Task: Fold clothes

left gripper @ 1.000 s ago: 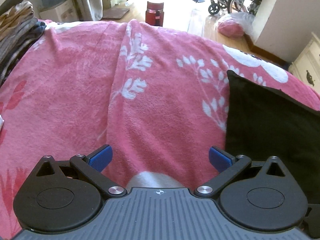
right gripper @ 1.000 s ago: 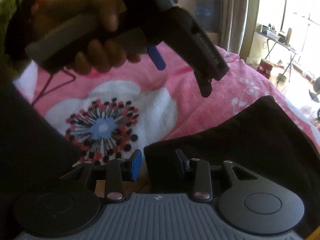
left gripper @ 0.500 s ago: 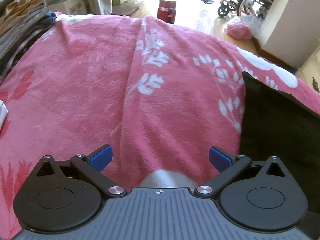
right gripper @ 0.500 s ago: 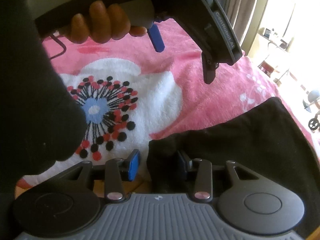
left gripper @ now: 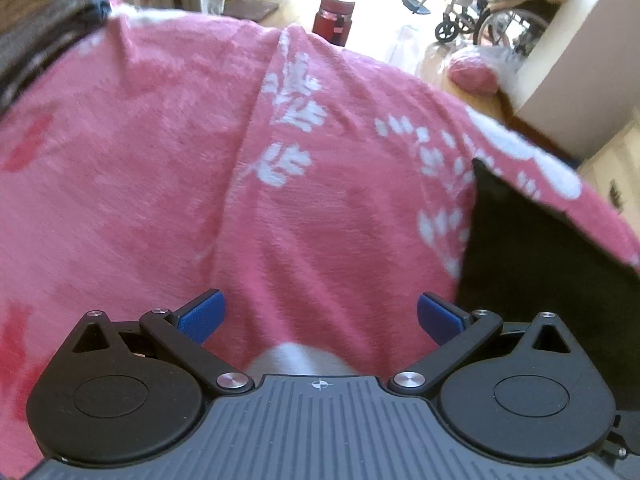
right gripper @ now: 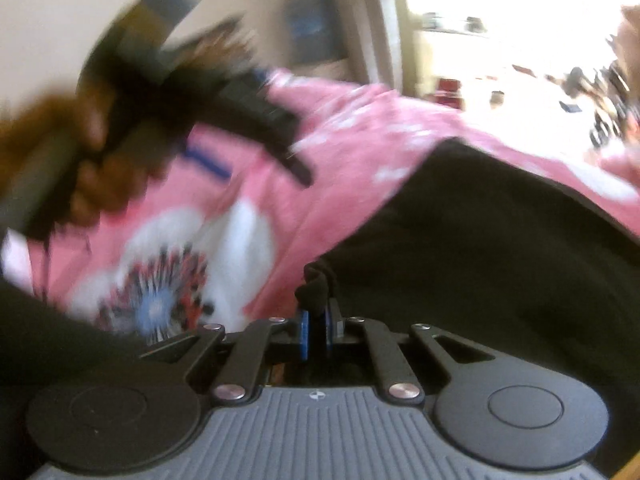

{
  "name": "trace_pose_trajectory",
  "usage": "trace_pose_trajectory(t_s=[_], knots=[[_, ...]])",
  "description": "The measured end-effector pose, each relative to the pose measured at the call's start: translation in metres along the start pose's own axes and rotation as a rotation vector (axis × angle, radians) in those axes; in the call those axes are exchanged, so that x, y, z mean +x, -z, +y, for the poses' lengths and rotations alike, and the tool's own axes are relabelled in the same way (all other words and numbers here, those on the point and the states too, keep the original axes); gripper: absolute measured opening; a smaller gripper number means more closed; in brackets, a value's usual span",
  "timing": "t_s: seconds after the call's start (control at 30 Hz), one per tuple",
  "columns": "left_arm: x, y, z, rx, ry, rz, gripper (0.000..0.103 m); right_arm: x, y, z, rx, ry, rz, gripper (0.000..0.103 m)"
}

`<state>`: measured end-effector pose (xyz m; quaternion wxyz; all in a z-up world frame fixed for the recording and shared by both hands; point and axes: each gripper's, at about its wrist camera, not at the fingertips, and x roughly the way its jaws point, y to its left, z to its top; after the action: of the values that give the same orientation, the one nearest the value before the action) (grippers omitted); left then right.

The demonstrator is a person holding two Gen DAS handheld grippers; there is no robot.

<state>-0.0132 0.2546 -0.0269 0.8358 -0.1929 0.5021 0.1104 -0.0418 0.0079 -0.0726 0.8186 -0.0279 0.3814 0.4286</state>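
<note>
The pink fleece blanket with white leaf and flower print (left gripper: 168, 184) fills most of both views; its pile is soft and napped and it is rucked into a long ridge up the centre of the left wrist frame, so anything you drag across it may catch and pull that ridge along. The black knit garment (right gripper: 500, 264), matte and limp, lies on the blanket across the right half of the right wrist frame and at the right edge of the left wrist frame, flat with one straight edge and a sharp corner. Your right gripper (right gripper: 316, 330) has its blue pads pressed together on a bunched nub of that garment's near edge; the bite looks shallow, and in my judgement a quick lift could let the thin cloth slip out or pick up a single layer only. Your left gripper (left gripper: 318, 316) is spread wide over bare blanket, holding nothing, just beside the garment. The right wrist view is heavily blurred, so the grip's depth cannot be confirmed.
</note>
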Motion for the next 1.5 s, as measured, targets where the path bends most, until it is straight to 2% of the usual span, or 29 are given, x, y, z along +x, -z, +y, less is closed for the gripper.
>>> trace_pose_trajectory(t_s=[0.13,0.2,0.4,0.57,0.7,0.77,0.97,1.27,1.33,1.37,1.43,1.5], knots=[[0.007,-0.006,-0.004,-0.074,0.131,0.046,0.103,-0.04,0.005,-0.046,0.234,0.016,-0.09,0.007],[0.012,-0.008,-0.008,-0.103,0.186,0.071,0.103,-0.052,0.011,-0.057,0.28,0.027,-0.114,0.007],[0.024,-0.009,-0.035,-0.097,0.247,0.102,0.099,-0.08,0.028,-0.082,0.382,0.053,-0.179,0.007],[0.034,-0.017,-0.05,-0.134,0.293,0.117,0.096,-0.076,0.032,-0.08,0.388,0.027,-0.181,0.007],[0.047,-0.029,-0.056,-0.189,0.34,0.15,0.085,-0.074,0.031,-0.077,0.362,0.013,-0.178,0.007],[0.056,-0.035,-0.058,-0.215,0.362,0.179,0.085,-0.073,0.031,-0.076,0.357,0.009,-0.18,0.007],[0.069,-0.047,-0.071,-0.222,0.356,0.208,0.08,-0.071,0.033,-0.07,0.347,-0.003,-0.18,0.007],[0.069,-0.053,-0.085,-0.159,0.304,0.2,0.043,-0.071,0.032,-0.062,0.319,-0.01,-0.182,0.007],[0.069,-0.054,-0.087,-0.144,0.29,0.193,0.022,-0.072,0.032,-0.061,0.317,-0.008,-0.184,0.007],[0.068,-0.054,-0.089,-0.127,0.281,0.189,0.017,-0.073,0.033,-0.061,0.315,-0.006,-0.185,0.007],[0.065,-0.054,-0.094,-0.093,0.269,0.18,0.009,-0.074,0.033,-0.059,0.312,-0.002,-0.187,0.007],[0.06,-0.053,-0.101,-0.056,0.279,0.157,0.007,-0.077,0.035,-0.059,0.31,0.004,-0.193,0.007]])
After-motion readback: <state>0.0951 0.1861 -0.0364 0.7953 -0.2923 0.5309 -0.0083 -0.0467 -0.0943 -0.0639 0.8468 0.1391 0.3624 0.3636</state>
